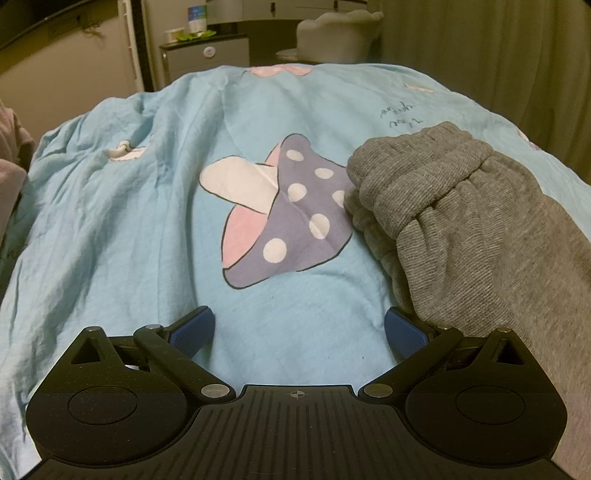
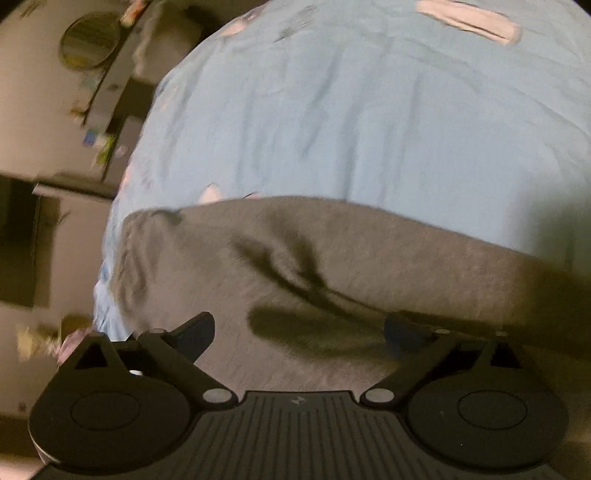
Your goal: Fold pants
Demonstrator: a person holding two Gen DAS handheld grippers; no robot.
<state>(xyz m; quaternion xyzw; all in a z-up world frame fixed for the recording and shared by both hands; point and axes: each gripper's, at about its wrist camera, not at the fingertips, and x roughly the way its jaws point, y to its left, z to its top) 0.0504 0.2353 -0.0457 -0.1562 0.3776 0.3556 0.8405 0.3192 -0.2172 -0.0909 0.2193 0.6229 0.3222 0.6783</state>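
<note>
My left gripper has its blue fingers spread wide with nothing between them, only the light blue bed cover below; the right-hand finger sits just beside the edge of the grey pants, and I cannot tell whether it touches the cloth. My right gripper also stands fully apart, its dark fingers hanging over the grey pants without pinching any fabric; a dark shadow falls on the cloth between them. The right wrist view is blurred and tilted. In the left wrist view the pants lie along the right side of the bed, the gathered elastic waistband bunched at the far end, just beside a printed purple mushroom with white dots. In the right wrist view the pants stretch as a wide grey band across the cover, with a few creases near the middle. Past the bed, the left view shows a small cabinet and a white chair against a curtain.
</note>
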